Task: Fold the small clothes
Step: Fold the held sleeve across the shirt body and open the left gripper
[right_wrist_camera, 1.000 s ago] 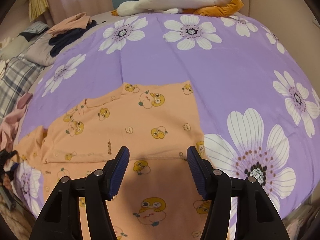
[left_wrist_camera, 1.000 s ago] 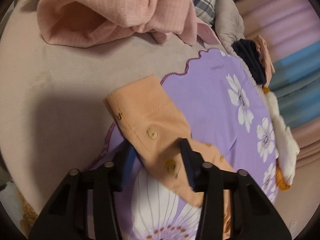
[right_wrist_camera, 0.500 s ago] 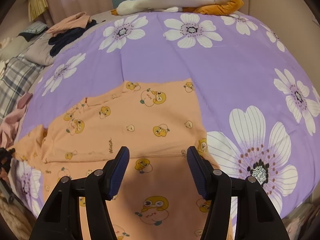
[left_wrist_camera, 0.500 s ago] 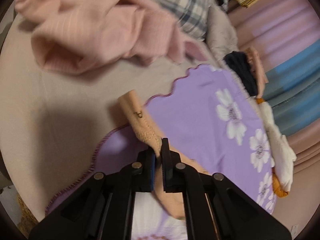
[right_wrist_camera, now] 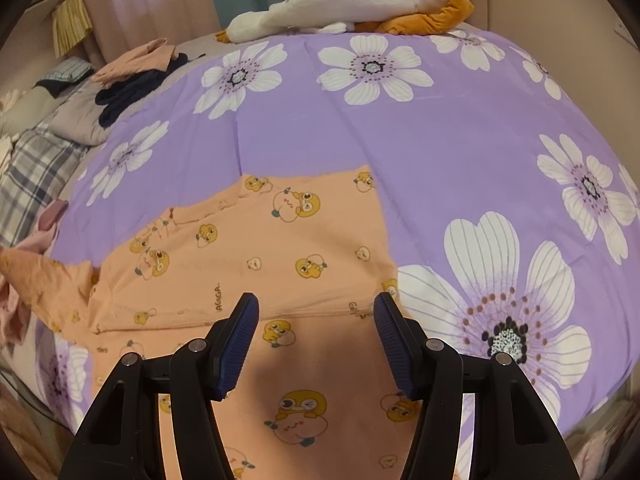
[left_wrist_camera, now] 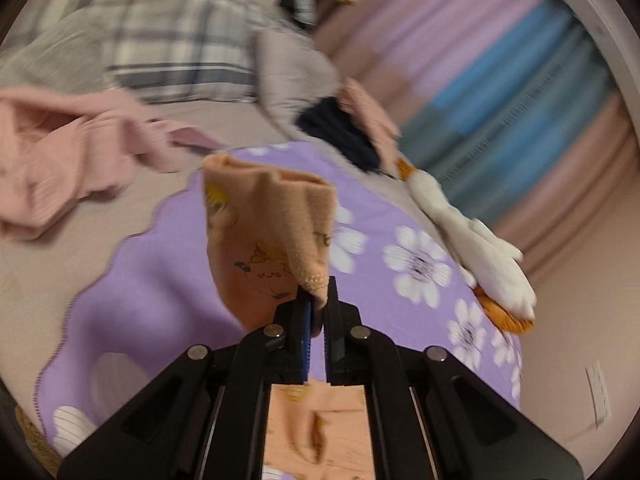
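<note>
An orange child's garment (right_wrist_camera: 280,264) printed with yellow cartoon figures lies flat on the purple flowered sheet (right_wrist_camera: 440,140). My left gripper (left_wrist_camera: 317,300) is shut on its sleeve (left_wrist_camera: 264,224) and holds the sleeve raised above the sheet, the cuff end standing up. In the right wrist view the lifted sleeve (right_wrist_camera: 44,280) shows at the far left. My right gripper (right_wrist_camera: 316,312) is open and empty, hovering just above the garment's lower part.
A pink ribbed garment (left_wrist_camera: 60,152) lies on the beige bed at the left. A plaid and grey cloth (left_wrist_camera: 168,48), dark navy clothes (left_wrist_camera: 340,132) and a white-and-orange plush (right_wrist_camera: 360,4) lie along the sheet's far edge. Striped curtains (left_wrist_camera: 520,80) hang behind.
My left gripper shut on the orange sleeve, then lifted it off the sheet and swung toward the garment's body. My right gripper stayed open and nearly still.
</note>
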